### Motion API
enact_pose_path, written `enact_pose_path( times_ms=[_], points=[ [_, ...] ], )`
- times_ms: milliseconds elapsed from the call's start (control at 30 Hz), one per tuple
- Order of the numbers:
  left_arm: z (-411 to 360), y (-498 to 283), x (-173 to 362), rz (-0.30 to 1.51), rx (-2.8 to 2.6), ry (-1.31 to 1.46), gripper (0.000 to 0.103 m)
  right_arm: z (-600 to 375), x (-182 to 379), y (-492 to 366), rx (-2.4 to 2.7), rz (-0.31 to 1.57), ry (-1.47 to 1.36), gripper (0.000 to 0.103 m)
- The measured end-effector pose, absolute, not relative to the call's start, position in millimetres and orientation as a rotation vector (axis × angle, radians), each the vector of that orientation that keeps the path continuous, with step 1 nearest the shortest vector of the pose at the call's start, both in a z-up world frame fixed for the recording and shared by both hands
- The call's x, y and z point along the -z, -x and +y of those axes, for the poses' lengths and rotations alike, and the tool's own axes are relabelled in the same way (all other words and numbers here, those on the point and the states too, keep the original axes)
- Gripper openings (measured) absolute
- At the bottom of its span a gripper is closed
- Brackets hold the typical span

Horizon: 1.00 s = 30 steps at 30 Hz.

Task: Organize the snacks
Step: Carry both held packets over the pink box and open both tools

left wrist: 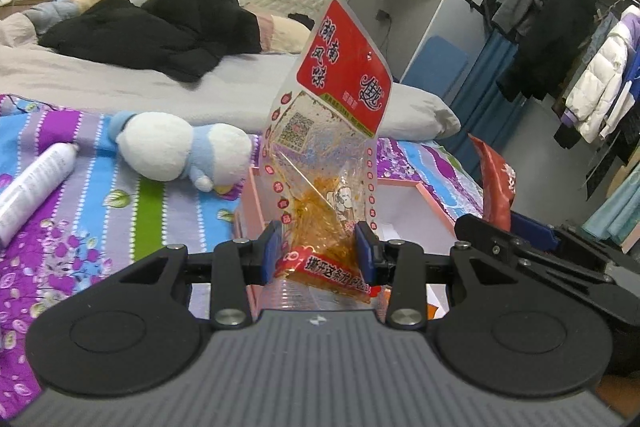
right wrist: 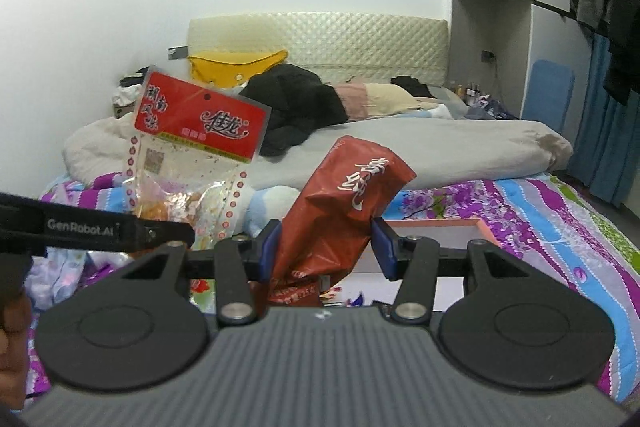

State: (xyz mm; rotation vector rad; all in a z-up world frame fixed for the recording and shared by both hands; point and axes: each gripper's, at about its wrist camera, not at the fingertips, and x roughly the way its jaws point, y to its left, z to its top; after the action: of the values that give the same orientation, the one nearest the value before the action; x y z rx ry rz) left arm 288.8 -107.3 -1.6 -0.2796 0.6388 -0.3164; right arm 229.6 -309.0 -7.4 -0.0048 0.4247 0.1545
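Note:
My left gripper (left wrist: 320, 251) is shut on a clear snack packet with a red label (left wrist: 336, 131) and holds it upright above a pink box (left wrist: 428, 199). The same packet shows at the left of the right wrist view (right wrist: 192, 147). My right gripper (right wrist: 326, 247) is shut on a dark red snack bag (right wrist: 340, 211), held upright over the pink box's rim (right wrist: 436, 225). That red bag also shows at the right of the left wrist view (left wrist: 496, 183), beside the right gripper body.
The box sits on a striped floral bedspread (left wrist: 100, 211). A blue and white plush toy (left wrist: 180, 151) and a white tube (left wrist: 36, 187) lie left of it. A black jacket (left wrist: 160, 31) lies on the grey bedding. Clothes hang on a rack (left wrist: 580, 59) at the right.

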Motion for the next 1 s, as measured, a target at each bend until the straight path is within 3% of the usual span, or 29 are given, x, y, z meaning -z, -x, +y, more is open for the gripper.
enact_pose_path(
  times_ms=[733, 1000],
  points=[
    [-187.3, -413.6, 103.6, 0.856, 0.359, 0.203, 0.045, -371.8, 116.0, -319.1, -0.063, 0.67, -0.092, 0.052],
    [-186.4, -421.4, 113.3, 0.863, 0.362, 0.188, 0.045, -377.9, 134.3, -329.3, -0.046, 0.709, -0.129, 0.051]
  ],
)
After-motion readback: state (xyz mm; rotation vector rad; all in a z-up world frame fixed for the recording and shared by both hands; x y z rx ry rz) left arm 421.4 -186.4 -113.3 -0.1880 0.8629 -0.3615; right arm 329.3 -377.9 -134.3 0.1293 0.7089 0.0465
